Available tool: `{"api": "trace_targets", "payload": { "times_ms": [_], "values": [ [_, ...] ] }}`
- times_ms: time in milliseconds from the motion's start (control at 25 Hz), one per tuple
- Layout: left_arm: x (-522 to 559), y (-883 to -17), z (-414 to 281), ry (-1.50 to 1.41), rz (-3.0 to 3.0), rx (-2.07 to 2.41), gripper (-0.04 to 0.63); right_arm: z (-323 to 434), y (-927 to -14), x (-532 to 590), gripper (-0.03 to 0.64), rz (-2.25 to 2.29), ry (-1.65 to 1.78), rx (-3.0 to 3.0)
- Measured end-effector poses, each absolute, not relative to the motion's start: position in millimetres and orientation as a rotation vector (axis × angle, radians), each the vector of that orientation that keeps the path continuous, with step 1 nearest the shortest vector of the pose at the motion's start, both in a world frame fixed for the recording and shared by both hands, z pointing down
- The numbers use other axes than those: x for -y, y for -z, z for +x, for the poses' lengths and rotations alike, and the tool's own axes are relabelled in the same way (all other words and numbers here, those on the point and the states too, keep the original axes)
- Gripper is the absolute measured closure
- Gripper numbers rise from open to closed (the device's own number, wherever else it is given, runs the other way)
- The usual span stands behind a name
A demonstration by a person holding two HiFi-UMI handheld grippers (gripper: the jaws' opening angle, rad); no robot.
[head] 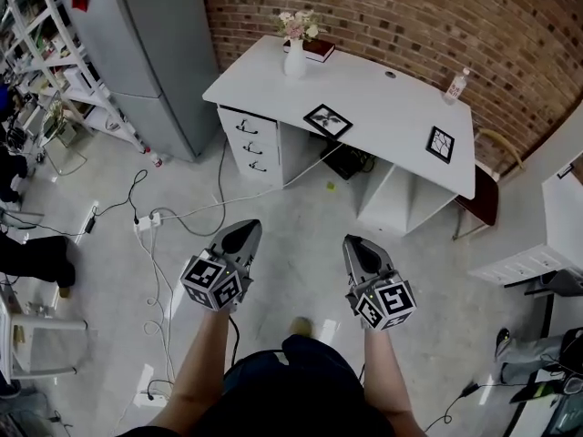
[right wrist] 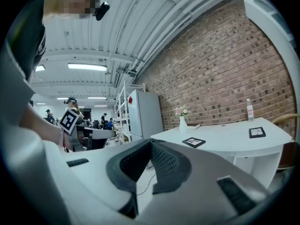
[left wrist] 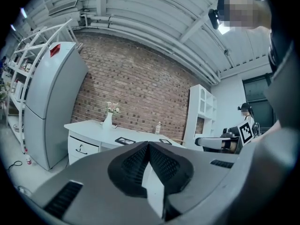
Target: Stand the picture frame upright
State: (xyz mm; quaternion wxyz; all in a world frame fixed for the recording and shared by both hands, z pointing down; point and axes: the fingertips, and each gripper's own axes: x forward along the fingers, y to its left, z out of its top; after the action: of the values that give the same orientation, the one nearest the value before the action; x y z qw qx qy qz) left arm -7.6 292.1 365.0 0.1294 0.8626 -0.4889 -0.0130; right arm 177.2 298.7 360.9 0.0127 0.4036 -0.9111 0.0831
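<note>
A grey fridge (head: 146, 44) stands far ahead, to the left of the left claw (head: 250, 228). The white bench (head: 383, 94) sits well ahead of both claws. The left claw and the right claw (head: 352, 242) are each clenched shut on nothing, over the floor. A picture frame (head: 328, 120) lies flat on the bench, ahead between the claws. A second frame (head: 440, 144) lies flat ahead and right of the right claw. A vase (head: 294, 57) stands farther back.

two picture frames (head: 328, 121) (head: 441, 144), one vase (head: 294, 59), one bottle (head: 456, 86)

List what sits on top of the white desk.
On the white desk: a central black picture frame and a right-end black picture frame, both flat; a white flower vase; a dark red book partly hidden behind it; a clear plastic bottle.
</note>
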Motion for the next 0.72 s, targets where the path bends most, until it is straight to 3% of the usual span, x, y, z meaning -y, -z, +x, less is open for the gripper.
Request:
{"api": "trace_targets", "payload": {
  "times_ms": [720],
  "values": [
    [-247,-379,15,0.013,2.459,1.464,0.594,210,-358,-237,0.612,1.248,-0.319,2.903]
  ]
}}
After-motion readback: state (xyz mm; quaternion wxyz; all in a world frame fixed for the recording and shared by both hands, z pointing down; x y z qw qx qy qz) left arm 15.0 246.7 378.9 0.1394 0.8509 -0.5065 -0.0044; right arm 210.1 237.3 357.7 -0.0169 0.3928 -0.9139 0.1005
